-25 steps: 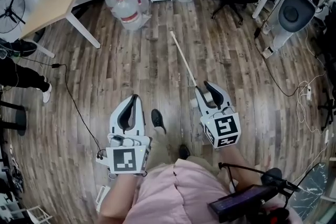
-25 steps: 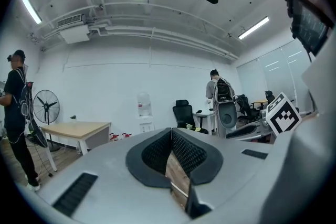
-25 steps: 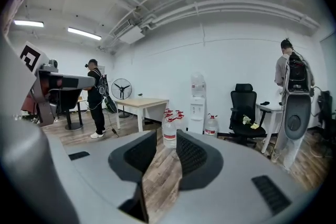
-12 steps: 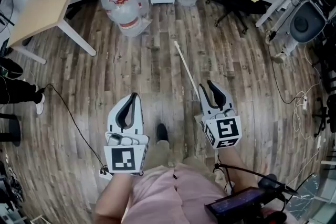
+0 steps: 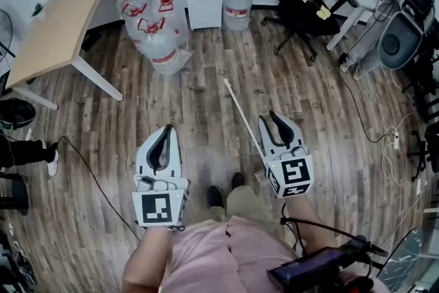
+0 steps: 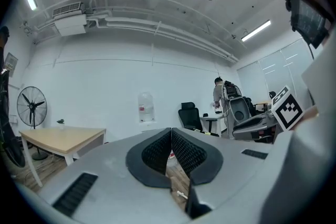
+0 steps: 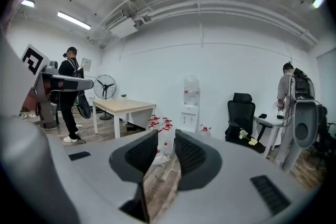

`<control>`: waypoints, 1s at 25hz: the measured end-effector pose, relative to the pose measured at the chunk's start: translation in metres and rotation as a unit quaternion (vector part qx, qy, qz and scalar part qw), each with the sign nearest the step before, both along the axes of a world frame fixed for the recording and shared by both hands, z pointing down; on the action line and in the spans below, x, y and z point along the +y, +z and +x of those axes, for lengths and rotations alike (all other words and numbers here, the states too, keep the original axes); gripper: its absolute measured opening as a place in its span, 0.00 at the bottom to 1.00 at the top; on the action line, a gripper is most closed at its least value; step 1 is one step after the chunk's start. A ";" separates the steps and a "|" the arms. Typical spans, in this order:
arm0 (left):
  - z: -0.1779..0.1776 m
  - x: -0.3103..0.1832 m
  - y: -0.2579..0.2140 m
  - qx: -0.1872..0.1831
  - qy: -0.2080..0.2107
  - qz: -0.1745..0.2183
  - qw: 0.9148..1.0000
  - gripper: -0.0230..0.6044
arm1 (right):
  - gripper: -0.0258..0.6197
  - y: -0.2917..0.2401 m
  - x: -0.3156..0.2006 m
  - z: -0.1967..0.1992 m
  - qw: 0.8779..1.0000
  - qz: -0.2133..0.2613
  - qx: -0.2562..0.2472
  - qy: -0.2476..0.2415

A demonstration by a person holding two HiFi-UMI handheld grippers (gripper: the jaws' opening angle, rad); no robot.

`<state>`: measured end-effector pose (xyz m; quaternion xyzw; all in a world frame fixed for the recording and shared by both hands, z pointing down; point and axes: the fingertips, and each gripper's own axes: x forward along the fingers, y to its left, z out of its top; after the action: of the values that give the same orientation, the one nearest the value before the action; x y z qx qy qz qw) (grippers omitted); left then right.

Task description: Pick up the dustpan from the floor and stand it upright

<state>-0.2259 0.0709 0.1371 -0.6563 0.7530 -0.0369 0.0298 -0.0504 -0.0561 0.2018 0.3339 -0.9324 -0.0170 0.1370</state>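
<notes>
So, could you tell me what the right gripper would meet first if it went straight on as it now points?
Probably the cluster of water bottles on the floor: they show between the right gripper's open jaws, though depth is unclear.

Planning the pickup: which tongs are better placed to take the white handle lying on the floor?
Right. The right tongs stand open just beside the white handle; the left tongs are shut and farther from it.

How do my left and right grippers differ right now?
The left gripper has shut jaws, tips touching; the right gripper has them apart, floor showing between. The right gripper hovers beside the long white stick on the floor; the left gripper is well clear of it. Both hold nothing.
</notes>
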 end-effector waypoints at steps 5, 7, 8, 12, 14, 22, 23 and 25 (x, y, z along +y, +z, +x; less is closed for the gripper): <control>0.006 -0.037 0.017 0.004 0.012 -0.020 1.000 0.06 | 0.20 0.011 -0.037 0.001 1.000 -0.007 0.002 0.002; 0.005 -0.059 0.024 0.001 0.015 -0.031 0.999 0.06 | 0.20 0.019 -0.059 -0.001 1.000 -0.014 0.003 0.004; 0.003 -0.071 0.028 0.000 0.016 -0.036 0.999 0.06 | 0.20 0.024 -0.071 -0.003 1.000 -0.019 0.003 0.005; -0.010 -0.125 0.041 0.006 0.014 -0.052 0.999 0.06 | 0.20 0.041 -0.125 -0.016 0.999 -0.035 0.006 -0.001; -0.015 -0.155 0.047 0.004 0.012 -0.059 0.998 0.06 | 0.20 0.048 -0.156 -0.021 0.999 -0.043 0.003 -0.003; -0.031 -0.245 0.048 -0.003 -0.018 -0.084 0.996 0.06 | 0.33 0.066 -0.243 -0.046 0.994 -0.088 -0.018 -0.059; -0.035 -0.251 0.046 -0.004 -0.021 -0.086 0.996 0.06 | 0.33 0.068 -0.251 -0.050 0.994 -0.089 -0.013 -0.060; -0.043 -0.260 0.045 -0.007 -0.027 -0.093 0.995 0.06 | 0.33 0.075 -0.264 -0.058 0.994 -0.094 -0.002 -0.058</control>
<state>-0.2689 -0.1888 0.1819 -0.6353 0.7636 -0.1123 -0.0267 -0.1087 -0.3203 0.2768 0.2654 -0.9479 0.0633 0.1642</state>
